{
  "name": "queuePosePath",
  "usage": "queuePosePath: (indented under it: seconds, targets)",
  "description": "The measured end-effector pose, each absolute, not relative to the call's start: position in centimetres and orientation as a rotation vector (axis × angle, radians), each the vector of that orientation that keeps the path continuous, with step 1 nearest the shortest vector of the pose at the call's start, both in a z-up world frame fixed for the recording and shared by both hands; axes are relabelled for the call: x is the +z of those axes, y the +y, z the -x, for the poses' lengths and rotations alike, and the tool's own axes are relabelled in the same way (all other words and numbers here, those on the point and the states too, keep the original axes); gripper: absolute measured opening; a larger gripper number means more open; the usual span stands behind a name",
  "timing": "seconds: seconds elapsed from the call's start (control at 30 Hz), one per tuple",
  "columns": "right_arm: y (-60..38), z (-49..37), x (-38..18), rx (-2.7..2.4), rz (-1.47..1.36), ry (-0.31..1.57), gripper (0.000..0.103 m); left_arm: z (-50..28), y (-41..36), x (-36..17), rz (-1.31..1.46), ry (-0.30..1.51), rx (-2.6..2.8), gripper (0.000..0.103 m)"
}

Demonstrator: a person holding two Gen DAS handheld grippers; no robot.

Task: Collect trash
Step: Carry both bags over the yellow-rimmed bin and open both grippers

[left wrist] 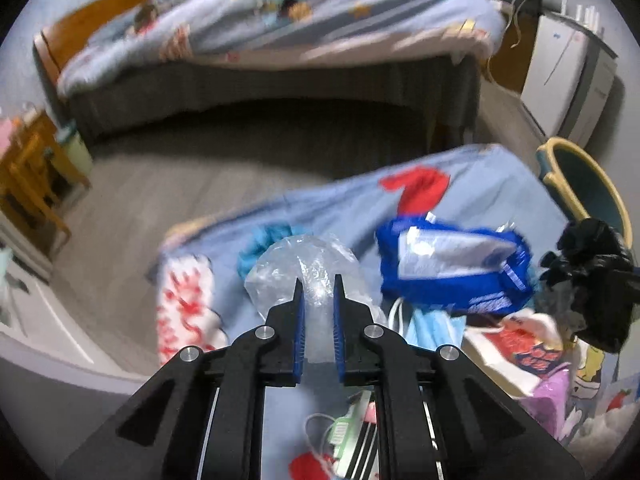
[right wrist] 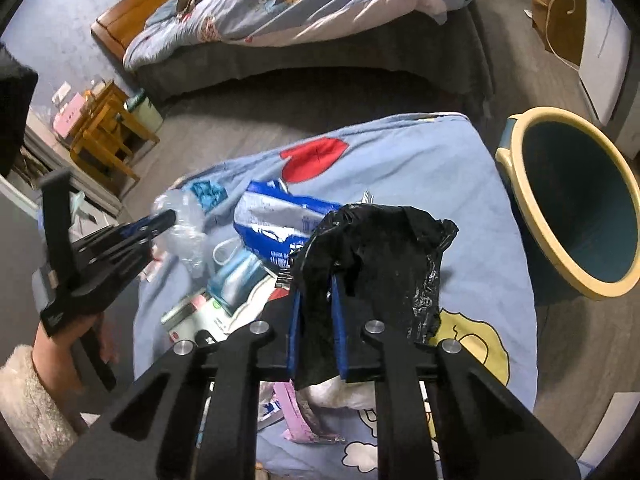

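Our left hand-held gripper (left wrist: pixel 318 280) clenches the clear bag (left wrist: pixel 304 268), bulging away from us; our right hand-held gripper (right wrist: pixel 316 284) clenches the black bag (right wrist: pixel 380 248), draping rightward.

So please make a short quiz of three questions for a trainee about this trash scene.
1. True or false: the right gripper is shut on the black plastic bag.
2. What does the left gripper hold? A) the blue packet B) the clear plastic bag C) the face mask
3. On which side of the right wrist view stands the bin?

Key: 1 true; 2 B; 3 right.
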State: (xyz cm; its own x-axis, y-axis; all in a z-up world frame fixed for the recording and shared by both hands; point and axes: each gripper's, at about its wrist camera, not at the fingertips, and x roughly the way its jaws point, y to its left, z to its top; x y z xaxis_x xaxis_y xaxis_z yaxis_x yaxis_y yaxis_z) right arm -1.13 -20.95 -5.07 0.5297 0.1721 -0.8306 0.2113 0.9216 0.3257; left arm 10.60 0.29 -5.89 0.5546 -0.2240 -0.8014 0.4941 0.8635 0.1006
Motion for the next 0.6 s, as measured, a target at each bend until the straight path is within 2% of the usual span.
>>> queuePosePath:
  seconds: [0.27, 0.43, 0.6]
  targets:
    - [-24.9, 2.6, -0.2, -0.076, -0.477, 0.892, 0.013, -7.2, -3.2, 1.5, -0.375, 0.692, -0.500, 0.013]
    - [-31.3, 3.7, 1.9, -0.167, -0.560, 0.818, 0.013, -5.0, -9.1, 3.8, -0.383, 0.633, -0.624, 0.013]
    - [-39.3, 5.0, 1.5, -0.313, -0.670, 0.772, 0.013, -4.0, -16.8, 4.9, -0.385, 0.619, -0.782, 0.013]
